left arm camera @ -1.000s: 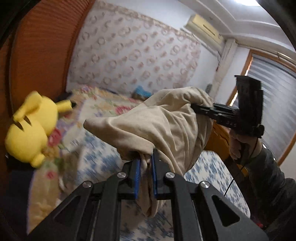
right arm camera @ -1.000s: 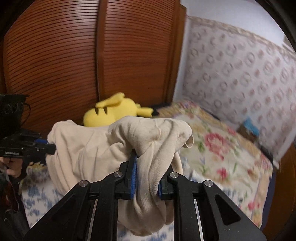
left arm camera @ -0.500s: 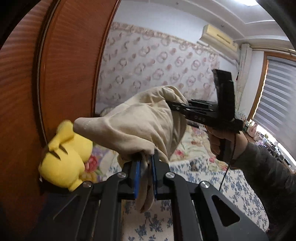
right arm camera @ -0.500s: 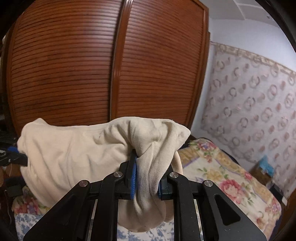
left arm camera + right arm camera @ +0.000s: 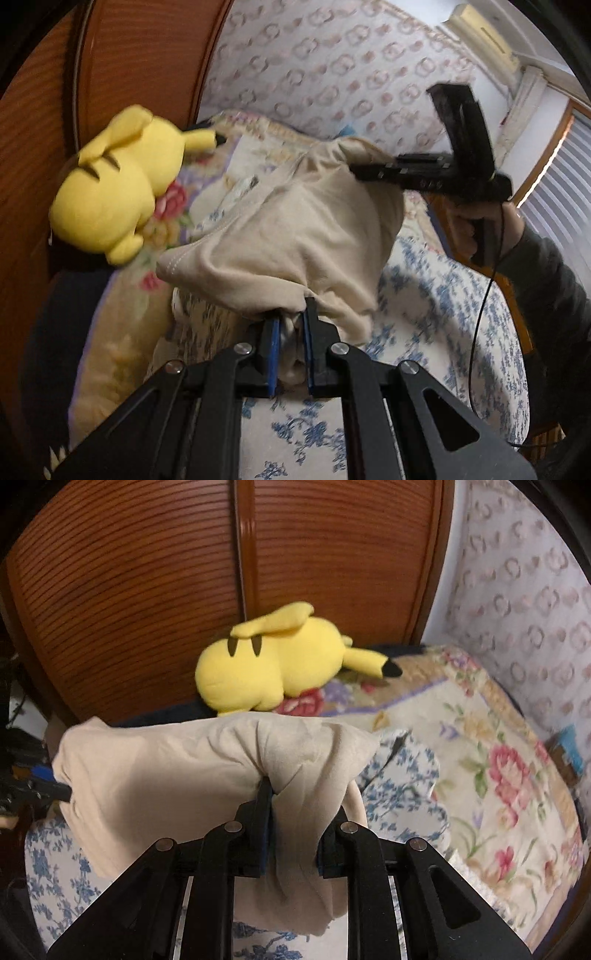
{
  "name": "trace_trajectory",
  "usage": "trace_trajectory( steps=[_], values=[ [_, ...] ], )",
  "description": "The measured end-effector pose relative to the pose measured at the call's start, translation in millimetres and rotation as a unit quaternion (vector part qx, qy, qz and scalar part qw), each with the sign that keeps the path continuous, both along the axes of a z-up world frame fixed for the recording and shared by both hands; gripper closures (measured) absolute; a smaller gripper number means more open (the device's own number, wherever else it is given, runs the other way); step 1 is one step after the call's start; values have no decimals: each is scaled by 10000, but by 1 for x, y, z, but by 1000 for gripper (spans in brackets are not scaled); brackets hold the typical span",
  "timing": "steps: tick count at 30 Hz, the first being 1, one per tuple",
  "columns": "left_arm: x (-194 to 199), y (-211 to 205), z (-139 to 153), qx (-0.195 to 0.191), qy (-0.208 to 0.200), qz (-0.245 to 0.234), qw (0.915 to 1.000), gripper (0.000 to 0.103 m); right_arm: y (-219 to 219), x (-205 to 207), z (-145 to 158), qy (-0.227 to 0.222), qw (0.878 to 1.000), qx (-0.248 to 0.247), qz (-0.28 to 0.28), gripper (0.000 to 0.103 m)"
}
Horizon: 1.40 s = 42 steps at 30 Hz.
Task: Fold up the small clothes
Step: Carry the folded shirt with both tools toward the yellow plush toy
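Note:
A small beige garment hangs stretched in the air between my two grippers, above the bed. My left gripper is shut on one bunched corner of it. My right gripper is shut on the opposite corner, and cloth drapes over its right finger. The garment sags between the two holds. In the left wrist view the right gripper grips the far end. In the right wrist view the left gripper shows at the far left edge.
A yellow plush toy lies at the head of the bed, also in the right wrist view. A blue-flowered sheet and a rose-patterned quilt cover the bed. Brown slatted wardrobe doors stand behind.
Both grippers have tilted down from the raised position, bringing the bed and plush toy back into view. The garment stays held at both ends and is lower, nearer the bed.

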State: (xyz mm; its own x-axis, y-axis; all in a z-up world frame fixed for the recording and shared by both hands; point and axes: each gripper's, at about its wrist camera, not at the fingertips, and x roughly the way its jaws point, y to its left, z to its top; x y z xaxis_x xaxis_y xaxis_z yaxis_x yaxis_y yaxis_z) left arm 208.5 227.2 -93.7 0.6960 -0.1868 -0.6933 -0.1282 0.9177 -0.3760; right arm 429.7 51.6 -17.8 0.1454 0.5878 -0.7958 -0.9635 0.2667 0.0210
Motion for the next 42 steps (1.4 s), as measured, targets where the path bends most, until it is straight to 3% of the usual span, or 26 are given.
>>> trace_trajectory(
  steps=[2, 5, 8, 10, 12, 21, 25, 28, 33, 34, 35, 36, 37, 39, 42],
  values=[
    [-3, -3, -6, 24, 86, 64, 9999, 96, 6, 1, -7, 19, 9999, -119, -108, 86],
    [0, 0, -16, -41, 179, 101, 9998, 96, 4, 4, -8, 29, 9989, -61, -461, 72],
    [0, -3, -15, 7, 149, 65, 9999, 96, -23, 6, 4, 29, 9937, 313, -1074, 59],
    [1, -4, -13, 52, 107, 29, 9999, 96, -43, 1, 10, 191, 9900, 571, -1277, 46],
    [2, -2, -11, 41, 87, 18, 10000, 96, -57, -6, 9, 404, 9867, 657, -1428, 41],
    [2, 2, -12, -28, -1, -41, 10000, 96, -79, -32, -46, 1740, 9630, 644, -1953, 35],
    [2, 1, -9, -18, -33, -139, 9999, 96, -72, -27, -62, 2255, 9489, 829, -2048, 32],
    [0, -3, -5, -47, -93, -283, 9995, 96, -70, -8, -65, 2553, 9303, 1270, -2308, 30],
    [-3, -1, 2, -123, -168, -324, 9993, 96, -60, 22, -69, 3044, 9032, 1582, -2580, 30],
    [-4, -1, 4, -162, -194, -351, 9991, 96, -58, 25, -69, 3089, 9017, 1600, -2570, 38],
    [-6, 0, 7, -191, -241, -375, 9988, 96, -55, 28, -68, 3086, 9021, 1613, -2548, 48],
    [-8, 0, 10, -213, -284, -379, 9987, 96, -53, 31, -65, 3001, 9061, 1648, -2487, 69],
    [-11, 1, 12, -281, -319, -388, 9983, 96, -53, 33, -62, 2947, 9085, 1666, -2448, 82],
    [-15, 3, 17, -413, -361, -394, 9977, 99, -58, 38, -49, 2760, 9135, 1849, -2349, 83],
    [-16, -3, 17, -206, -252, -354, 9988, 99, -64, 41, -37, 2302, 9231, 1768, -2523, 83]
  ],
)
